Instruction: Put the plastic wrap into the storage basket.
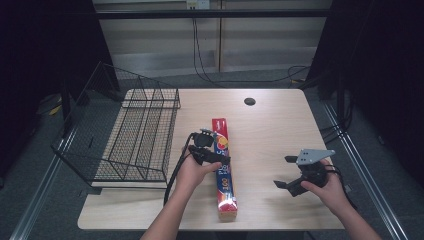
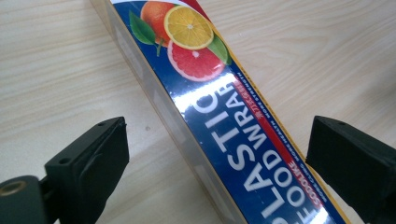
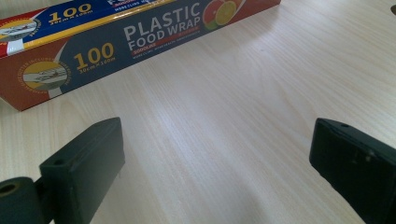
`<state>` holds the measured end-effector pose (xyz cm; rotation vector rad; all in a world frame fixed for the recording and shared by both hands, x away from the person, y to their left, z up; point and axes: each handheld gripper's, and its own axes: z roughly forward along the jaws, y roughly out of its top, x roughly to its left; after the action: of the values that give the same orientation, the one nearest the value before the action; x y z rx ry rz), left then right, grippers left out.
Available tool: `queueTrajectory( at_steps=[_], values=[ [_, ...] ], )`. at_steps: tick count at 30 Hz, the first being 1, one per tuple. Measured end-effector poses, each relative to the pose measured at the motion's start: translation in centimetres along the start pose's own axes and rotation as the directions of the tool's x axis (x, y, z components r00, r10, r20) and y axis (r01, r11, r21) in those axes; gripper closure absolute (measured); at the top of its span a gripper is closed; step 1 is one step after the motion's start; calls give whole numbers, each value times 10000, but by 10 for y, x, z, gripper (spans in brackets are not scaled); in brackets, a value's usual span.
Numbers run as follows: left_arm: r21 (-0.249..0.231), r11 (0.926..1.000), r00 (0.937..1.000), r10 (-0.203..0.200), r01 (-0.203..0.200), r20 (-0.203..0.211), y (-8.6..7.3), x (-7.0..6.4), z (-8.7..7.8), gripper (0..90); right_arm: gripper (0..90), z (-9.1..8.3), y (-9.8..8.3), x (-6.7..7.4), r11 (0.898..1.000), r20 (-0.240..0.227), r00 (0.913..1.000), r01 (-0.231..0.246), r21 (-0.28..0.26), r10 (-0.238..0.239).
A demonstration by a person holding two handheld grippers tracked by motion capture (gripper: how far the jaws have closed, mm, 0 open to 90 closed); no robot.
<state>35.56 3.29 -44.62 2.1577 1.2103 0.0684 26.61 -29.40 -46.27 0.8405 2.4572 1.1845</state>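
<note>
While box (image 1: 223, 170) lies lengthwise (fruit end far) | left gripper (image 1: 216, 159) fingers apart astride it | right gripper (image 1: 287, 172) fingers apart

High view looks down from above the table (image 1: 280, 130); both gripper views sit close, sharing the plastic-wrap box (image 2: 219, 116).
</note>
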Motion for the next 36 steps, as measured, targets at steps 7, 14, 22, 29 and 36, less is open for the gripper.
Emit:
queueTrajectory(
  at_steps=[7,14,22,29,36],
  values=[
    [174,9998,9999,-119,119,11,3,-2,3,117,28,0,-1,0,10000,-36,10000,25,29,-25],
    [-431,9986,9989,-285,301,369,6,-1,5,243,28,0,0,0,10000,-51,10000,9,-25,-10],
    [42,9980,9980,-626,626,115,10,0,12,237,28,-1,0,-1,9999,-60,10000,22,-101,-22],
    [374,9947,9954,-958,961,-99,12,-3,22,234,28,-2,0,-2,9999,-56,10000,-11,-173,10],
    [599,9905,9921,-1227,1241,-272,12,-4,29,224,28,-3,0,-2,9998,-28,10000,-35,-210,34]
  ],
)
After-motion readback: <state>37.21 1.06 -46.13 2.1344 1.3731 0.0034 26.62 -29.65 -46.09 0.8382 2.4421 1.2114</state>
